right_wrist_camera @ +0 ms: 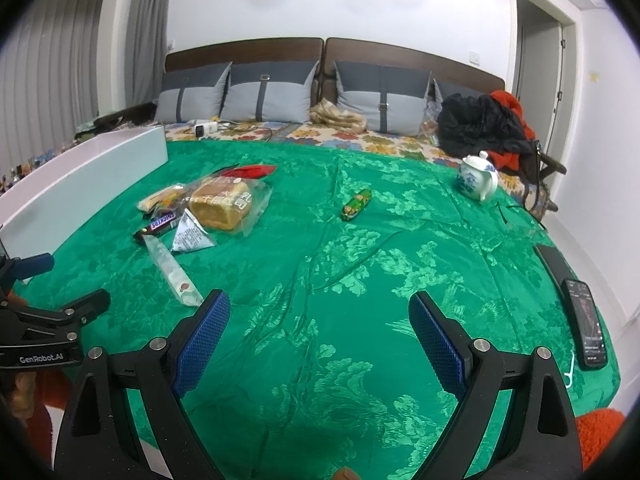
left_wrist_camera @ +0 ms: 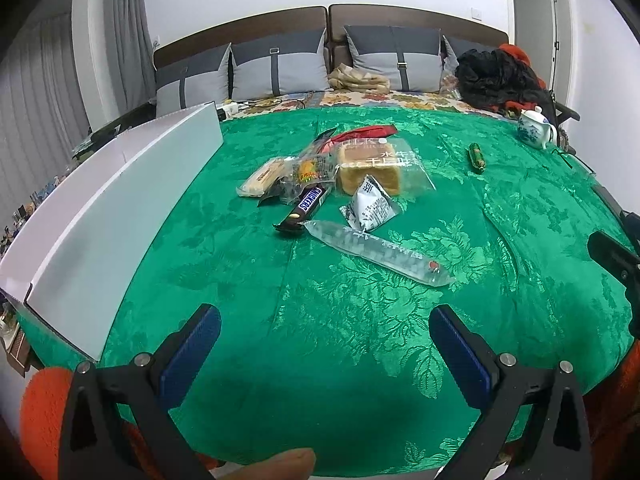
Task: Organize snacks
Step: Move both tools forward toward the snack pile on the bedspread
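While both grippers (left_wrist_camera: 325,344) (right_wrist_camera: 319,332) hover open-jawed and empty, snacks (left_wrist_camera: 336,184) lie unsorted right of the white box (left_wrist_camera: 120,208).

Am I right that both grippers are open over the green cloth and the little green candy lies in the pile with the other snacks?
Not quite: the green candy lies alone on the green cloth, apart from the pile, as the right wrist view shows. Both grippers are open.
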`<state>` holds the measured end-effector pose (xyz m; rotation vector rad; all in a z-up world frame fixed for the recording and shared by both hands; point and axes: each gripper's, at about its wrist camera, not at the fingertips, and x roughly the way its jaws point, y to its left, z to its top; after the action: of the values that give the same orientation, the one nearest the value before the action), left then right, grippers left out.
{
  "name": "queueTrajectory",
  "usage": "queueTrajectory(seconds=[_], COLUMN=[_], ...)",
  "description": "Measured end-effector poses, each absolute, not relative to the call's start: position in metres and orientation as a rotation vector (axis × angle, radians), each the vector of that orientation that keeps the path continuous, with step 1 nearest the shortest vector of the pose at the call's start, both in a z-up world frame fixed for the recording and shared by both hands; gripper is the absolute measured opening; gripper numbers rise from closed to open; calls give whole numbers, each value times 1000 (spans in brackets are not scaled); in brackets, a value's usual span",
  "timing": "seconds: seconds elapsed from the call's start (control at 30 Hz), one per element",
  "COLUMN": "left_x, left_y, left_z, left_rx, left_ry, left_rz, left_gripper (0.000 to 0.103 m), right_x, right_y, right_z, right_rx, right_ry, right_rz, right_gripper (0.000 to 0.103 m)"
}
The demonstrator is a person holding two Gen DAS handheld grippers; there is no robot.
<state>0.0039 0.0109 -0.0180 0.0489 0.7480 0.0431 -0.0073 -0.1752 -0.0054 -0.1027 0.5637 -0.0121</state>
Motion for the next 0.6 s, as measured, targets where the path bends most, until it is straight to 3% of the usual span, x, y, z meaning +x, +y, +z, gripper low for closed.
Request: queueTrajectory(seconds=[0.6], left_x=[11], left_y=[14], left_z=[-29], left_rx=[46], left_ry=[781], left_rz=[49], left_gripper=[103], right_x=[2], right_y=[-177], right_z=[-11], right_rx=[-95], right_ry=[598], right_rz=[-7], right_gripper=[93])
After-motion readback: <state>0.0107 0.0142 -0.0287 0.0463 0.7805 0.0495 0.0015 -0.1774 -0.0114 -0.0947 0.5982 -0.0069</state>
